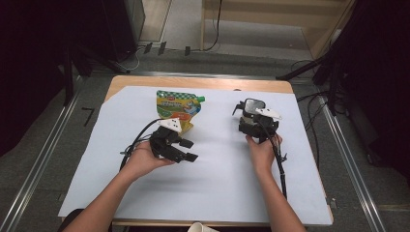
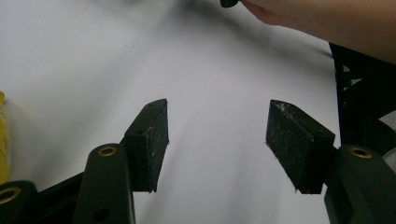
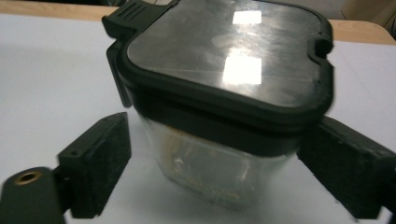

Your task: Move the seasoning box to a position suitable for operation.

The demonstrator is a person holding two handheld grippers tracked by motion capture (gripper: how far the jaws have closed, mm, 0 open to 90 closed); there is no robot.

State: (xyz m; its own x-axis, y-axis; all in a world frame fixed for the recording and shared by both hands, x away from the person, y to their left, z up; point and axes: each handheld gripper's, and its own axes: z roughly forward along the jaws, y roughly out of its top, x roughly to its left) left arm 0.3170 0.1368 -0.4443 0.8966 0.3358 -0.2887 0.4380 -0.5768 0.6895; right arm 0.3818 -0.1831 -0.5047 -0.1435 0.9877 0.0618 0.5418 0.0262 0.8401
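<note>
**Container straddled, not yet gripped**

The clear container (image 3: 219,116) with the dark lid stands near the desk's (image 1: 193,82) far right corner. The right gripper (image 3: 212,172) is placed with jaws apart on either side, left pad clear of the wall. Before closing, it should be centred below the lid. The left gripper (image 2: 219,144) is held open, empty, beside the pouch (image 1: 177,108).

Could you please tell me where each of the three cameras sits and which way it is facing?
High view: above the person's side, looking forward and down at the table; both forearms, left gripper, right gripper, pouch.
Left gripper view: on the left gripper, looking along its open jaws at bare table; a forearm at top.
Right gripper view: on the right gripper, jaws either side of the container.
Shared: container in high and right gripper views.
</note>
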